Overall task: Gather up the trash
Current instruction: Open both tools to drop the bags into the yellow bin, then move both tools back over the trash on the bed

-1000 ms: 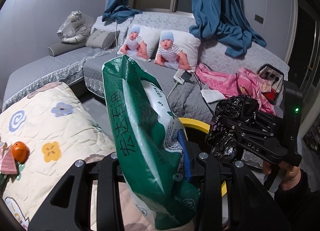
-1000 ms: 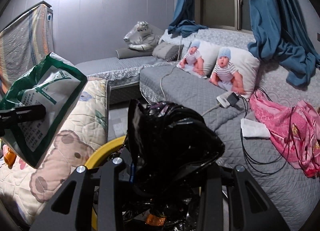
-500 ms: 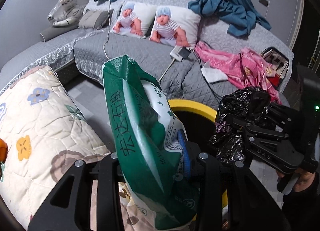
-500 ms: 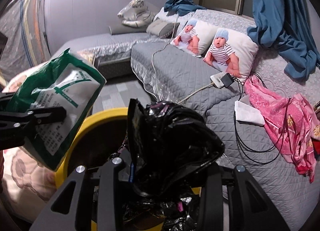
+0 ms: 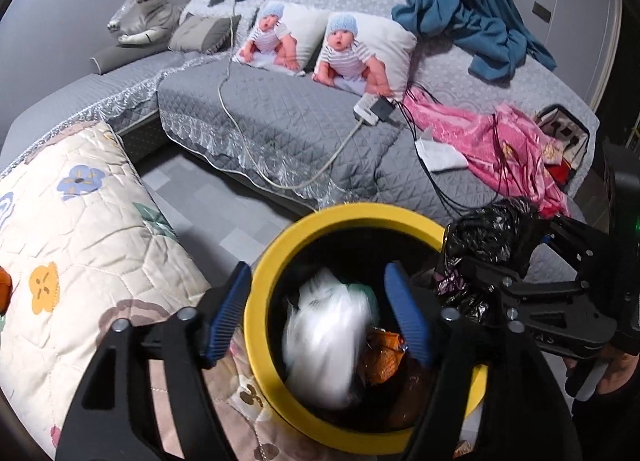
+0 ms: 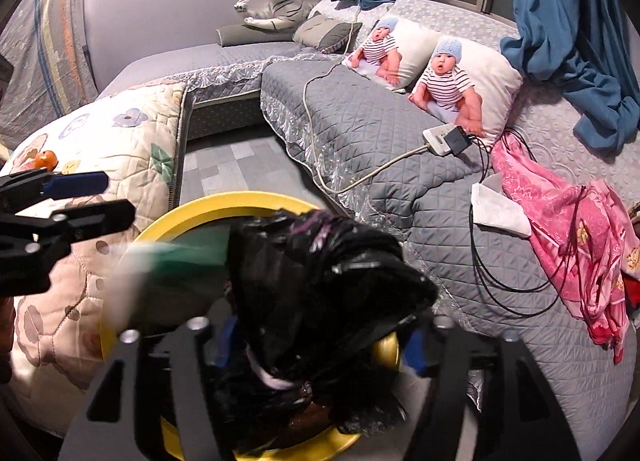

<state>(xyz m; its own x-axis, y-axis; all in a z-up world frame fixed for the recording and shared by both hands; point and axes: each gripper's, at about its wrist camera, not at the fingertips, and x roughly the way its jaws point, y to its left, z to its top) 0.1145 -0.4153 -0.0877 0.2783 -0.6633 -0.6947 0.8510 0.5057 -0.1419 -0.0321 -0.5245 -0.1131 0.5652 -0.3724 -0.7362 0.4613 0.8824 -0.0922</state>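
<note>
over the bin: both grippers hang above the yellow-rimmed trash bin [image 5: 264, 289], which stands on the floor between the floral quilt [image 5: 80, 253] and the grey sofa [image 5: 288, 117].
left gripper [image 5: 318, 309]: its jaws have just been opening and now stand wide, nothing between the blue pads; the green-and-white plastic bag [image 5: 328, 337] is a blur inside the bin below them.
right gripper [image 6: 320, 345]: its jaws have just been opening too; the crumpled black plastic bag [image 6: 320, 285] sits between them, and i cannot tell whether a pad touches it.
handling, green-and-white plastic bag: thin film, light, limp, probably slick; best pinched at a folded edge.
handling, black plastic bag: soft, crinkly, springy, seemingly near weightless; likely to cling to a pad instead of dropping, so take it by the bunched middle.
also in bin: an orange wrapper [image 5: 380, 353].
writing: none legible now; the green bag's print is smeared by motion, and faint letters on the right gripper's body are too small to read.
</note>
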